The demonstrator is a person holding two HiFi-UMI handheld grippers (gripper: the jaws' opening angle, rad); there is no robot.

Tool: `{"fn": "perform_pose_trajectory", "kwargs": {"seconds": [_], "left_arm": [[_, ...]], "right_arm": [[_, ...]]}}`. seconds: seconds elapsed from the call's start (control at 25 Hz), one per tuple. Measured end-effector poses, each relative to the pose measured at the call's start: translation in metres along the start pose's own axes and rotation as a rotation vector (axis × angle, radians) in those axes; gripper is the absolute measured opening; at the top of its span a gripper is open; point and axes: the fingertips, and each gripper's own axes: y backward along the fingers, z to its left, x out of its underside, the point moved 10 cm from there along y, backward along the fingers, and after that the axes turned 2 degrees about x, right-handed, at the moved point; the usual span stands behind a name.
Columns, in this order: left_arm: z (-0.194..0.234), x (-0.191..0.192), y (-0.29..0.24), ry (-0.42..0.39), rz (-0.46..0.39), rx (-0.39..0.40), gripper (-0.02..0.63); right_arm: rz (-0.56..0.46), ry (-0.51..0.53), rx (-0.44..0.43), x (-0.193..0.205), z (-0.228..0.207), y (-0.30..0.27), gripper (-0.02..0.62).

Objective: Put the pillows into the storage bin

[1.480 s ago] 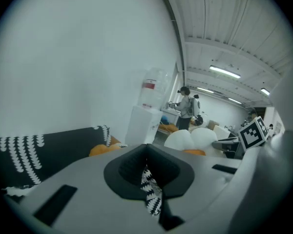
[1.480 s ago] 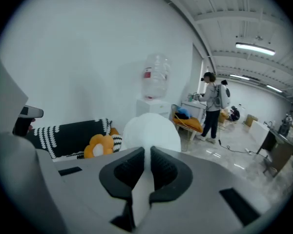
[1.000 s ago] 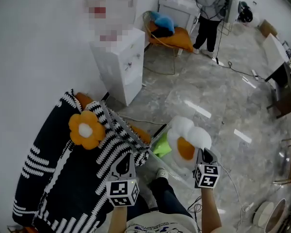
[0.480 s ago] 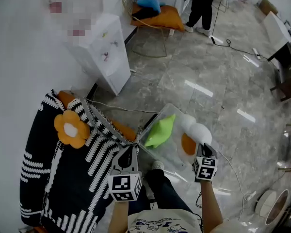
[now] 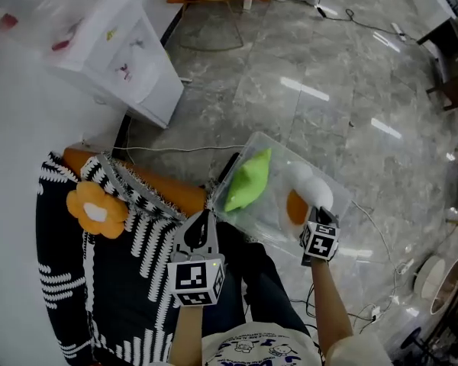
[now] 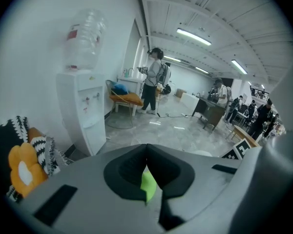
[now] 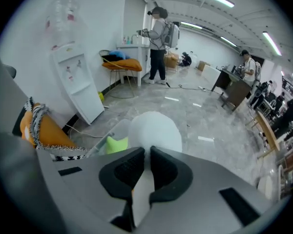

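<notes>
— How far am I?
— The green pillow [image 5: 248, 180] lies in the bin [image 5: 286, 145]. Your right gripper [image 5: 318, 218] clenches the egg pillow [image 5: 309, 193] over the bin. Your left gripper [image 5: 201, 221], closed and empty, is beside the bin. The flower pillow [image 5: 96, 210] waits well apart from the bin.

Grey left gripper [image 5: 202, 219], right gripper [image 5: 318, 212], marker cubes [image 5: 195, 282]; white shirt [image 5: 252, 351], dark trousers [image 5: 269, 300].

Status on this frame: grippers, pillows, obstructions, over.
Right gripper shut on egg pillow, over bin. Left gripper shut, empty, beside bin. Green pillow already in bin. Nothing in the way.
</notes>
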Motion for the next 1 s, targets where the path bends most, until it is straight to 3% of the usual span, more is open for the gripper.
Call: {"fn": "perform_pose_trajectory", "kwargs": {"seconds": [0.24, 0.48, 1.0], "left_arm": [[0.016, 0.008, -0.084, -0.06, 0.1, 0.129, 0.014], [0.021, 0.029, -0.15, -0.094, 0.172, 0.202, 0.014], [0.028, 0.09, -0.205, -0.043, 0.245, 0.271, 0.014]], "right_arm": [[0.11, -0.162, 0.104, 0.028, 0.011, -0.08, 0.041], [0.225, -0.21, 0.173, 0.059, 0.02, -0.163, 0.041], [0.414, -0.423, 0.375, 0.137, 0.029, -0.285, 0.052]]}}
